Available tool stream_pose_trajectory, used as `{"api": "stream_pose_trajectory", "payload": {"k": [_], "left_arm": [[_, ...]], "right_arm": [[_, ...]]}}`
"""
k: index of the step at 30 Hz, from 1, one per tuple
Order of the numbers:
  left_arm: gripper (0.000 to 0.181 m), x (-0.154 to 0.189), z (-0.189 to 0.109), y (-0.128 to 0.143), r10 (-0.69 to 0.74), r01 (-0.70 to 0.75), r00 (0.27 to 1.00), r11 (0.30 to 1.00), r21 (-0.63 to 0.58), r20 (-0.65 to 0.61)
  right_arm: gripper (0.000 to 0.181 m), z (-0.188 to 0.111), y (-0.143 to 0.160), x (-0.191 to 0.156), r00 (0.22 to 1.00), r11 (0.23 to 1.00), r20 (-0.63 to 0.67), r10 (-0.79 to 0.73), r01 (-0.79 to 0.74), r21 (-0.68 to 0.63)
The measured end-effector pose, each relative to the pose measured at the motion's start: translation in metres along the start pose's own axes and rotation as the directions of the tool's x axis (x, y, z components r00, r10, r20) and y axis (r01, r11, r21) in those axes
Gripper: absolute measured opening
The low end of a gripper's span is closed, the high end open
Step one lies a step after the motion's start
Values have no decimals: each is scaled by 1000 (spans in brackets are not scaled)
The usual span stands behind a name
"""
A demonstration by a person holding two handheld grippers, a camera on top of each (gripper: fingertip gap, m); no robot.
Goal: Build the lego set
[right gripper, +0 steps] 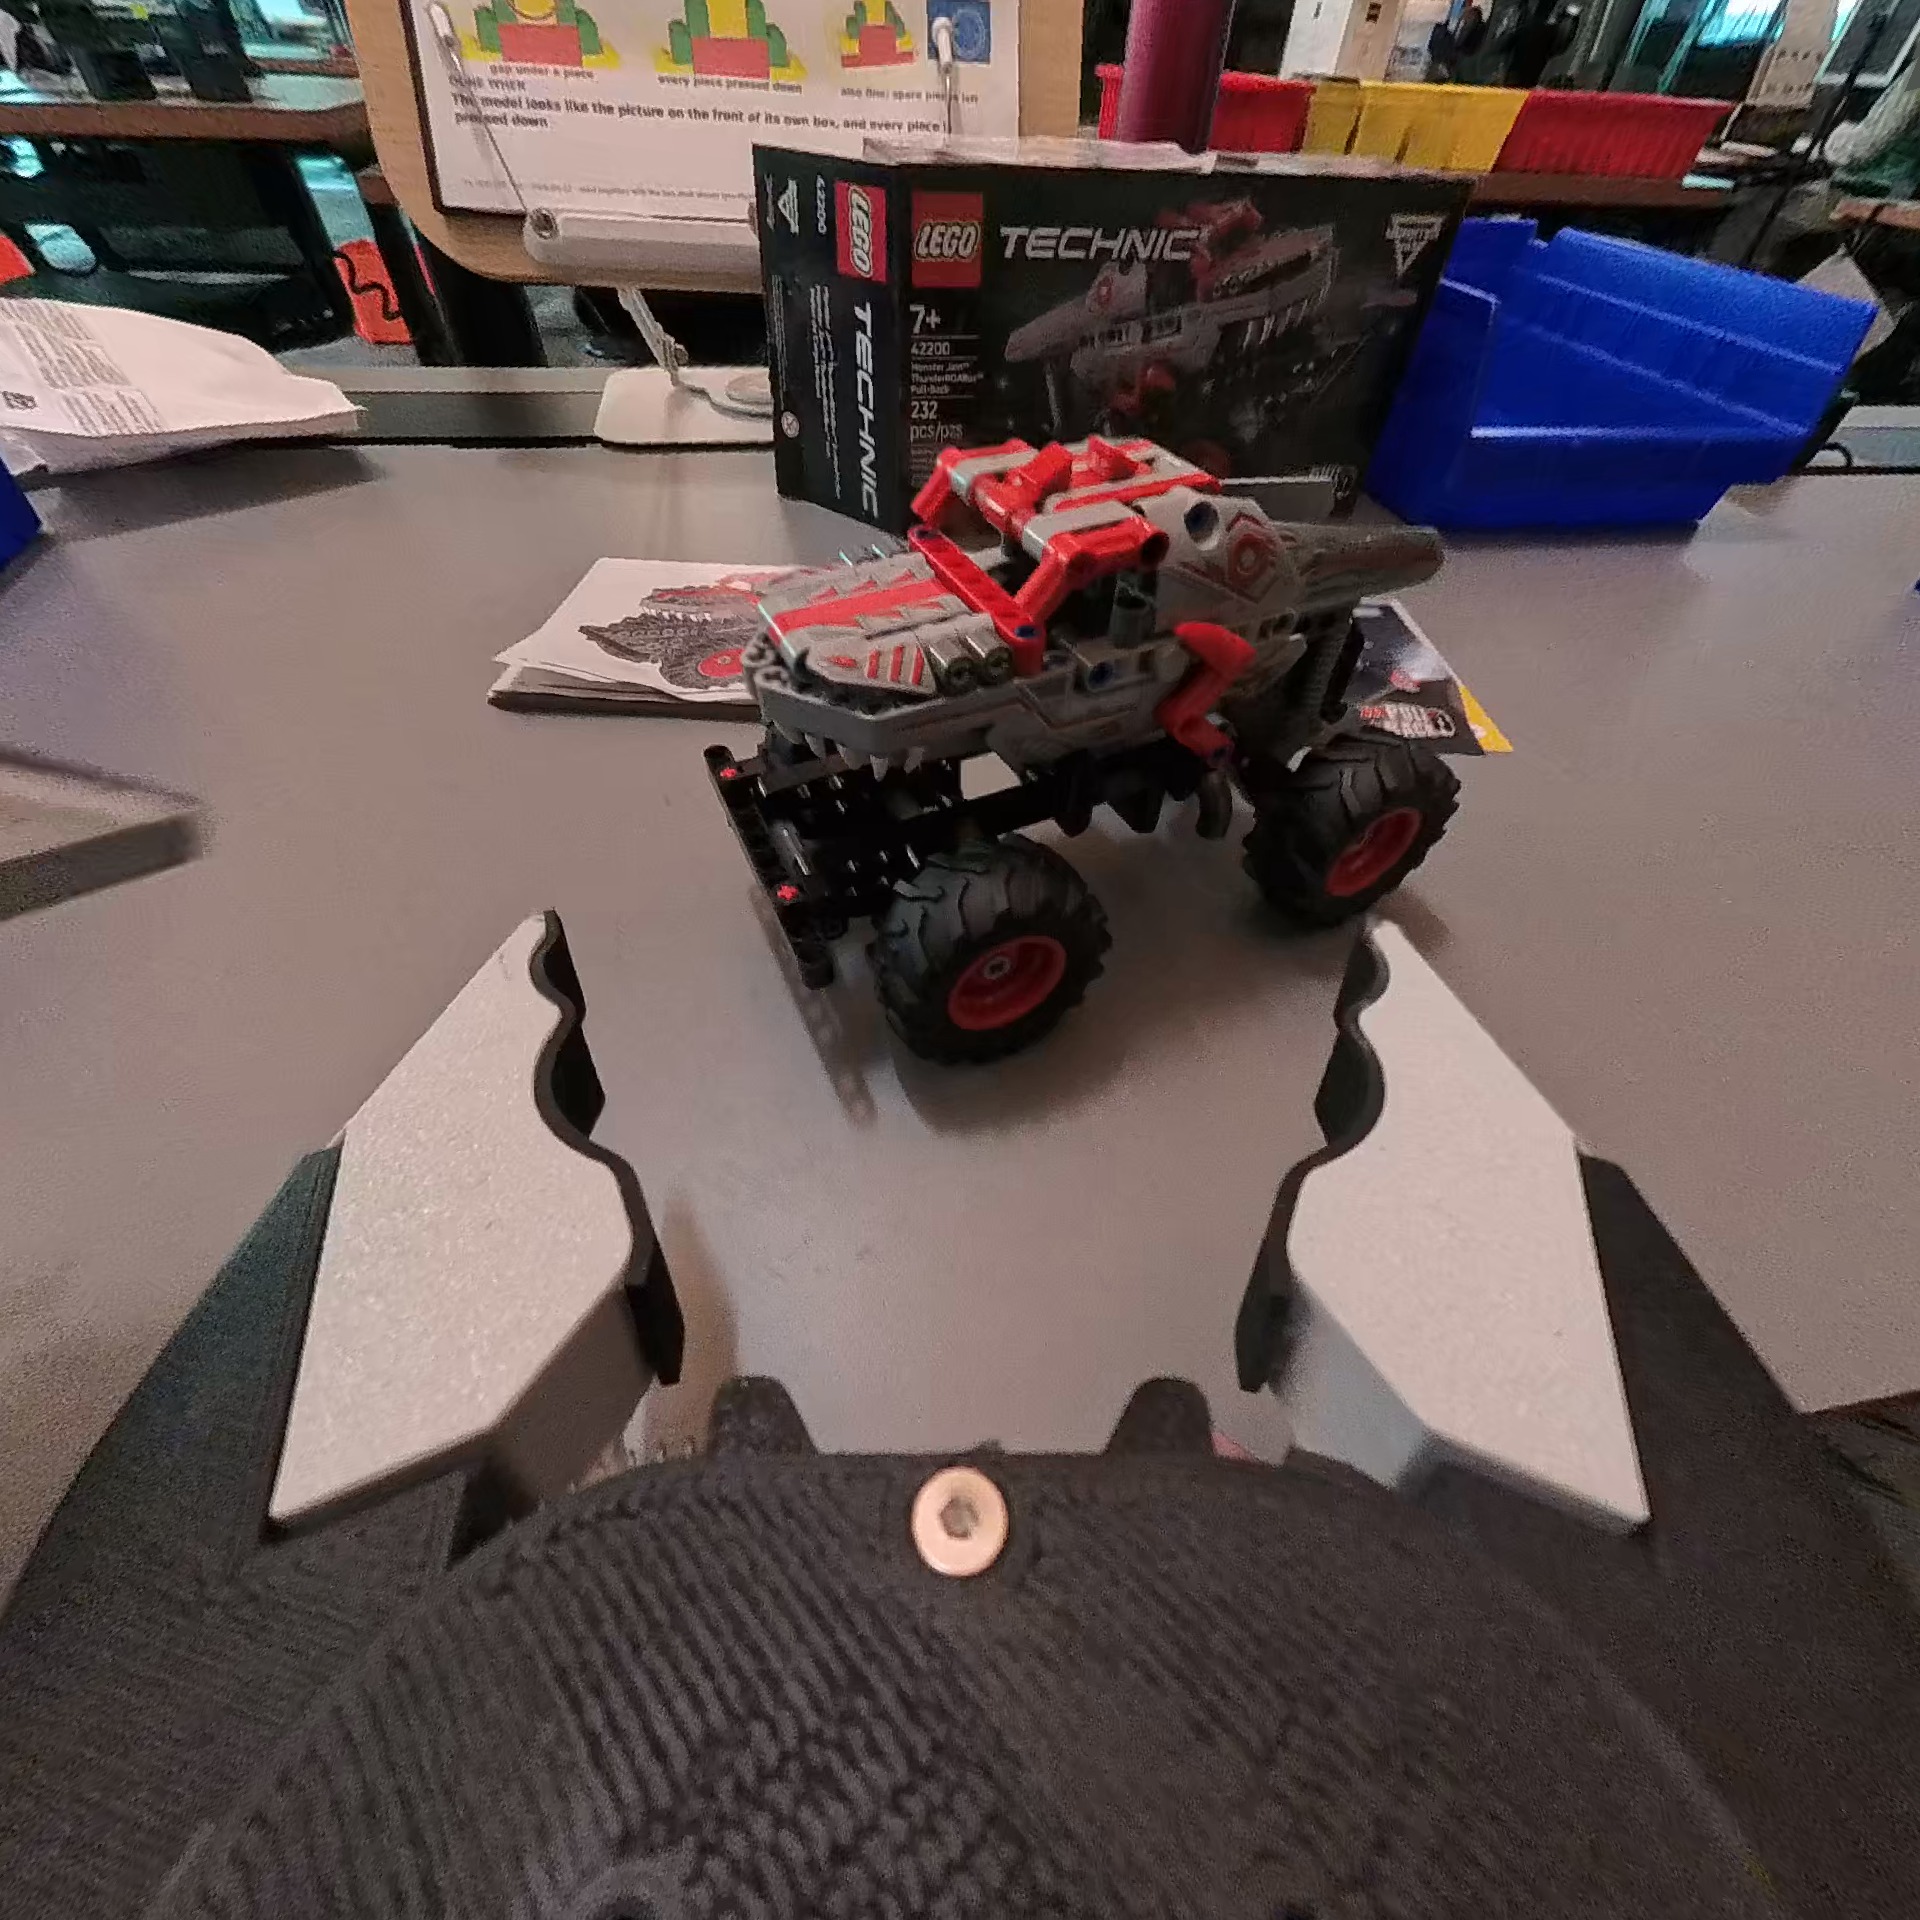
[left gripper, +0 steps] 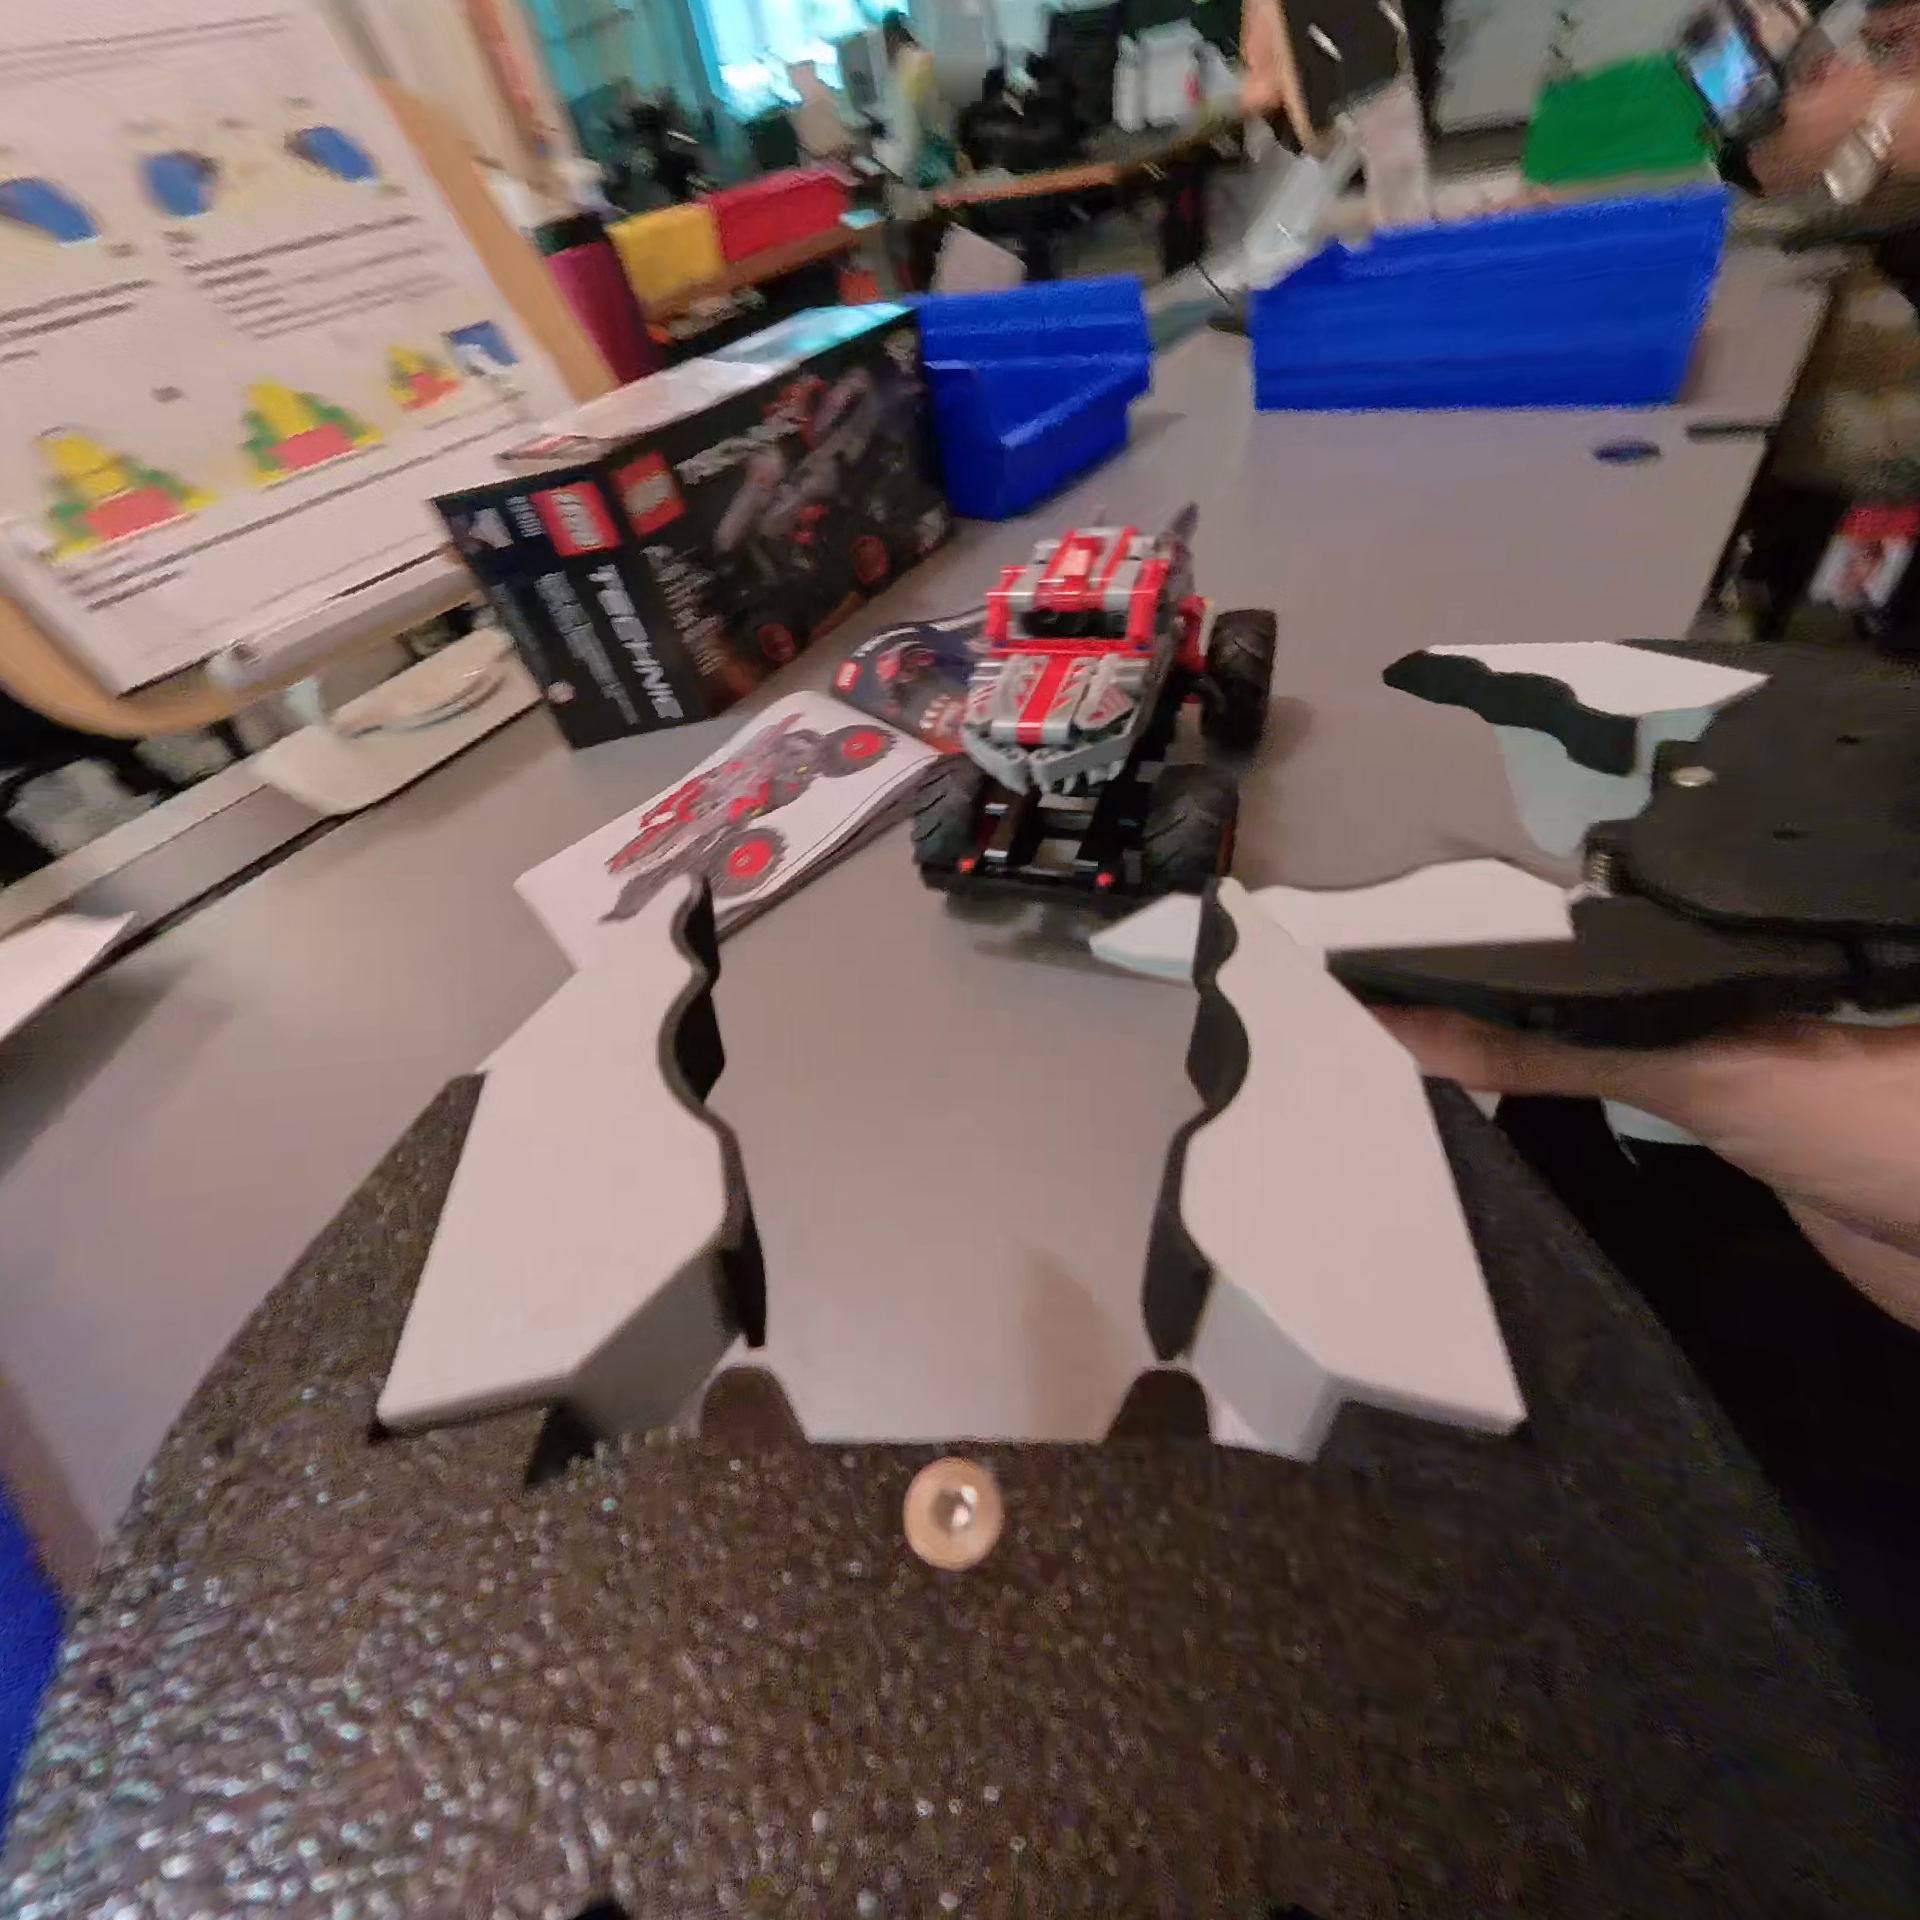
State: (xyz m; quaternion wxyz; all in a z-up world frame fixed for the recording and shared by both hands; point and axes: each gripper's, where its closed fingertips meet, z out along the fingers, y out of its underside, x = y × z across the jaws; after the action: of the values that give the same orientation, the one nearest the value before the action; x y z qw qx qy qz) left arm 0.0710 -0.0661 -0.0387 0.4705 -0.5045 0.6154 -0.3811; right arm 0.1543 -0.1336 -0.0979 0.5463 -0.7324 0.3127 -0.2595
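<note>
A red and grey monster truck model [right gripper: 1081, 727] with black tyres and red hubs stands on the grey table, and shows in the left wrist view [left gripper: 1101, 717] too. My left gripper [left gripper: 956, 904] is open and empty, a short way in front of the truck. My right gripper [right gripper: 956, 935] is open and empty, just in front of the truck's near wheel. In the left wrist view it [left gripper: 1247, 821] comes in from the right, held by a hand [left gripper: 1714, 1122], beside the truck.
The set's black box [right gripper: 1101, 312] stands behind the truck, with an open instruction booklet [right gripper: 634, 634] to its left. Blue bins [right gripper: 1621, 384] stand at the back right. An instruction sheet on a board [left gripper: 208, 343] stands at the back left. Loose paper [right gripper: 135, 384] lies at the left.
</note>
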Motion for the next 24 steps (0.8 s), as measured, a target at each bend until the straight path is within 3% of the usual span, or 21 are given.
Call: {"api": "stream_pose_trajectory", "payload": {"k": [5, 10, 11, 12, 24], "left_arm": [[95, 16, 76, -17, 71, -115, 968, 978, -171, -242], [89, 39, 129, 14, 15, -186, 926, 887, -422, -377], [81, 40, 141, 16, 30, -199, 931, 877, -438, -365], [65, 40, 152, 15, 70, -226, 934, 875, -428, -350], [67, 97, 294, -35, 144, -328, 877, 877, -351, -459]], "right_arm": [[141, 1, 11, 7, 999, 999, 13, 29, -29, -15], [141, 7, 19, 21, 999, 998, 15, 43, -43, -36], [141, 7, 19, 26, 999, 998, 11, 44, -43, -35], [141, 8, 20, 31, 999, 998, 6, 44, -44, -35], [140, 29, 14, 134, 993, 997, -110, 46, -51, -50]]}}
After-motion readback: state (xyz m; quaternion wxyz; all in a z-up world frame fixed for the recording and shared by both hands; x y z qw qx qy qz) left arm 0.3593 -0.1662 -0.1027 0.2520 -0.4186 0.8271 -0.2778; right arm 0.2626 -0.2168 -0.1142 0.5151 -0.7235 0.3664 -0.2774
